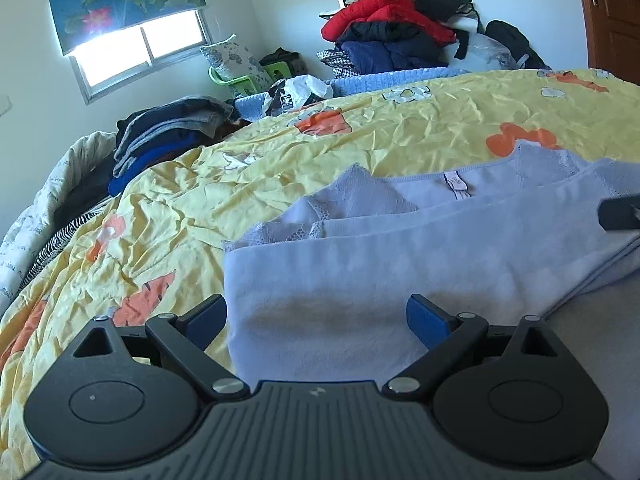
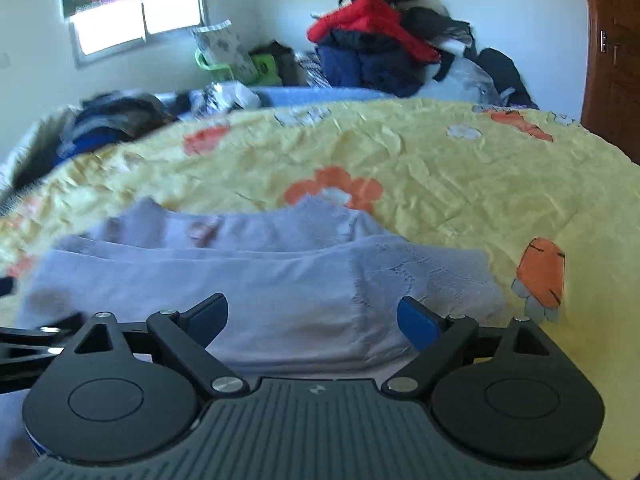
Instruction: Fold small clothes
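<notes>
A small pale lilac garment (image 1: pixel 400 240) with lace trim lies folded over on the yellow floral bedspread (image 1: pixel 280 160). My left gripper (image 1: pixel 316 320) is open, its blue-padded fingers spread on either side of the garment's near left edge, nothing held. In the right wrist view the same garment (image 2: pixel 260 280) lies ahead, its lace part at the right. My right gripper (image 2: pixel 312 320) is open too, fingers wide apart over the near right edge. A dark piece of the right gripper shows at the right edge of the left view.
A stack of folded dark clothes (image 1: pixel 168 136) sits at the bed's far left. A heap of red, navy and black clothes (image 1: pixel 400 28) stands against the back wall. A window (image 1: pixel 136 52) is at the back left, a wooden door (image 1: pixel 612 12) at the right.
</notes>
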The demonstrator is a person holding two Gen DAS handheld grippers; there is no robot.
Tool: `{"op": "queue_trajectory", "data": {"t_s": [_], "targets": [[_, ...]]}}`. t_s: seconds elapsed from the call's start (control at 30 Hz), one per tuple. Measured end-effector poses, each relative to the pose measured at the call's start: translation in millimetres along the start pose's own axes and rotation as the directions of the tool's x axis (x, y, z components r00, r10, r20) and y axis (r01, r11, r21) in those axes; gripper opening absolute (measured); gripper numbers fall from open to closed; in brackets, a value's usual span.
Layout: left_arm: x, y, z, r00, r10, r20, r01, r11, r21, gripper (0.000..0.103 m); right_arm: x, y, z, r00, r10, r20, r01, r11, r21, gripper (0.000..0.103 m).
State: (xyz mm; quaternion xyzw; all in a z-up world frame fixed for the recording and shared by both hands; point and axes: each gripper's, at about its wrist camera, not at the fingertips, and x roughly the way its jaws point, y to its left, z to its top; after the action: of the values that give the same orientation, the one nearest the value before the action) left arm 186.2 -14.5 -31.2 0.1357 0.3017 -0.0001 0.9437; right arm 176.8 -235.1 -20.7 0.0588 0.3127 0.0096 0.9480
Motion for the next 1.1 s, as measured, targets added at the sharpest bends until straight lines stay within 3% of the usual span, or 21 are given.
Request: {"op": "queue_trajectory", "data": {"t_s": [0.13,0.27,0.5,0.63,0.77,1.1], "targets": [[2.3,0.4,-3.2,1.000,-0.004,-0.007,0.004,1.000,-0.014,0.098,-3.0,12.5,-7.6,0.999,0.030,-0.021,-0.032,0.997,-0.067,0.098],[-6.2,3.6,-6.6,1.000,-0.008,0.002,0.008,1.000,-0.018,0.098,11.7,10.4,-8.5,0.997,-0.054,-0.056,0.050,0.996,-0.067,0.096],[-5.6,6.4,-16.6,0.999,-0.027,-0.023,0.026,0.999,-0.044,0.098,-22.0,13.6,-20.8,1.000,0.011,-0.005,-0.011,0.999,-0.036,0.101],[-17.5,9.1,-18.7,0.999,-0.038,-0.005,0.038,0.999,-0.039,0.098,-17.8,16.4,-27.8,0.998,-0.055,-0.034,0.053,0.996,-0.069,0.101],[-27.3,15.3,-23.7,0.999,-0.049,-0.005,0.049,0.997,-0.063,0.098,-36.7,11.7,-32.3,1.000,0.002,-0.015,-0.002,1.000,-0.009,0.101],[-59.9,23.3,-49.3,0.998,-0.055,0.007,0.055,0.996,-0.071,0.098,-61.0,13.7,-58.6,0.999,0.025,-0.037,-0.025,1.000,0.008,0.101]]}}
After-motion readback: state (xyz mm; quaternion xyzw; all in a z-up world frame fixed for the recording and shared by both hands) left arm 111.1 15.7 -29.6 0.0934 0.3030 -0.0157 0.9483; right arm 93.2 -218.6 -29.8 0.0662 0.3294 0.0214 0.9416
